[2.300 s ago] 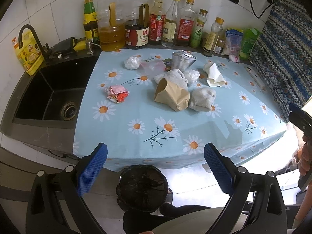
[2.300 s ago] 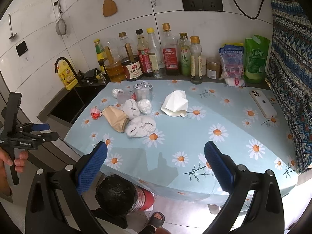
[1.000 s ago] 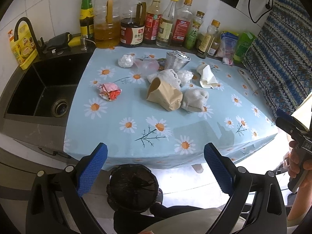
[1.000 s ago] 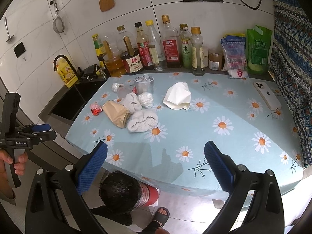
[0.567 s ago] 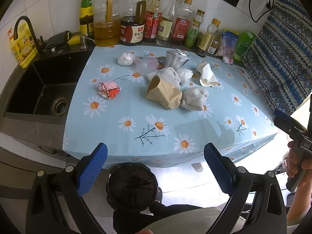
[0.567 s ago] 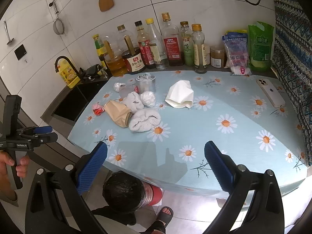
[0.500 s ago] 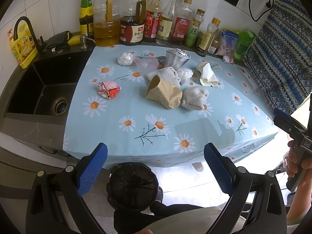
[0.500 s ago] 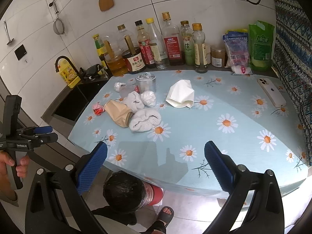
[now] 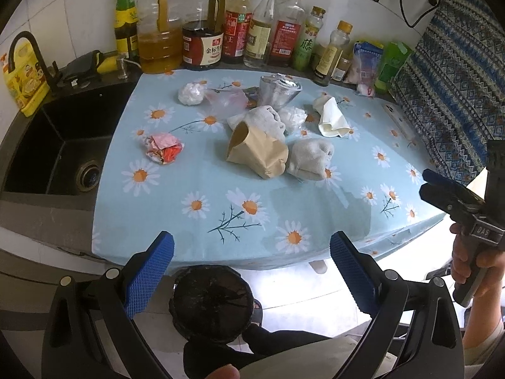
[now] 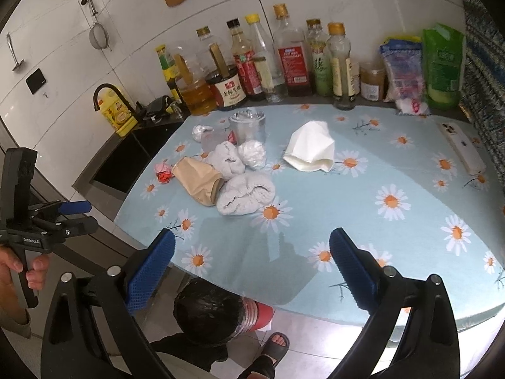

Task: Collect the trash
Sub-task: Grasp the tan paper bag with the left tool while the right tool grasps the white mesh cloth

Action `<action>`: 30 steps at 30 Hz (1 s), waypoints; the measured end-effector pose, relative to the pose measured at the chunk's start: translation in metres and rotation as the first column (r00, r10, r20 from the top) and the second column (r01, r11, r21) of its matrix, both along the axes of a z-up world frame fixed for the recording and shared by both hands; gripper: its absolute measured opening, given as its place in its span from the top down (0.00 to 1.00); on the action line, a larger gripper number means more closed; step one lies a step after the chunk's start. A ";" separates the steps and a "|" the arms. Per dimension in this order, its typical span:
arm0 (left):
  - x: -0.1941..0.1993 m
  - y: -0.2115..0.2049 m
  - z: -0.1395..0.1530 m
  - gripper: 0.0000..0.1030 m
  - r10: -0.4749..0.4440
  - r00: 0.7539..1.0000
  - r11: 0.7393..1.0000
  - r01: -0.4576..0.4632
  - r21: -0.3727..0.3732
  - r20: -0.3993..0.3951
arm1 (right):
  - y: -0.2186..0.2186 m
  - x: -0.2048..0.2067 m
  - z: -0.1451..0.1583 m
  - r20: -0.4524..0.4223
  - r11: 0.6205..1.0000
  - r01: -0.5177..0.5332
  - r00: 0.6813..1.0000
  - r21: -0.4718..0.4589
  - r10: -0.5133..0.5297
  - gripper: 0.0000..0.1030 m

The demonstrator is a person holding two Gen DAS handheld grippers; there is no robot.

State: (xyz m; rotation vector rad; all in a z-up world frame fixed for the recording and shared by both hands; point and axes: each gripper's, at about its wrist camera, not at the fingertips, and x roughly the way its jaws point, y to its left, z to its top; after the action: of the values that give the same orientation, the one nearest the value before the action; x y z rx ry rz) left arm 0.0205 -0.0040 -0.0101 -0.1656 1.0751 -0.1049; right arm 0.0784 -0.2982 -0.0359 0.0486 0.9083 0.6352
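Note:
Trash lies on the daisy tablecloth (image 9: 195, 173): a tan paper bag (image 9: 255, 153), a red-and-white crumpled wrapper (image 9: 163, 147), crumpled white tissues (image 9: 311, 158), a folded white napkin (image 9: 331, 118) and a clear plastic cup (image 9: 277, 90). A bin with a black liner (image 9: 211, 303) stands on the floor below the table's front edge. My left gripper (image 9: 251, 271) hangs open and empty above the bin, short of the table. My right gripper (image 10: 252, 268) is open and empty too, over the table's near edge. The tan bag (image 10: 197, 181) and napkin (image 10: 311, 147) also show in the right wrist view.
A row of sauce and oil bottles (image 9: 233, 22) lines the back wall. A black sink (image 9: 60, 145) with a black faucet sits to the left. A white phone (image 10: 462, 147) lies at the table's right edge, beside a patterned curtain (image 9: 451, 63). A sandalled foot (image 10: 277, 344) is near the bin.
Both grippers have drifted slightly nearer the table while staying open. The trash has not moved.

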 end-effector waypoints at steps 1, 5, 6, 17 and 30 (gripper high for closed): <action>0.003 0.000 -0.001 0.07 0.002 1.000 1.000 -0.002 -0.005 -0.004 | 0.003 0.004 -0.003 -0.007 1.000 -0.004 1.000 -0.001 0.004 0.06; 0.015 0.000 -0.009 0.07 -0.003 1.000 1.000 0.003 -0.018 -0.026 | 0.012 0.017 -0.011 -0.029 1.000 -0.021 0.999 0.012 0.021 0.06; 0.020 -0.001 -0.012 0.07 -0.007 1.000 1.000 0.007 -0.016 -0.029 | 0.014 0.021 -0.013 -0.032 1.000 -0.026 0.999 0.014 0.026 0.06; 0.085 -0.014 -0.038 0.07 -0.083 0.994 0.995 0.086 0.041 -0.076 | 0.045 0.076 -0.050 -0.109 0.998 -0.061 0.992 0.033 0.064 0.08; 0.143 -0.032 -0.078 0.07 -0.126 0.982 0.983 0.142 0.115 -0.139 | 0.061 0.119 -0.087 -0.215 0.995 -0.065 0.973 0.070 0.079 0.28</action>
State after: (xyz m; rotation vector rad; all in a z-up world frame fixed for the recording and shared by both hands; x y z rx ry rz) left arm 0.1635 -0.0361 -0.0877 0.0129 1.2202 -0.1495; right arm 0.1975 -0.2370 -0.1233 0.1439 1.1054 0.7361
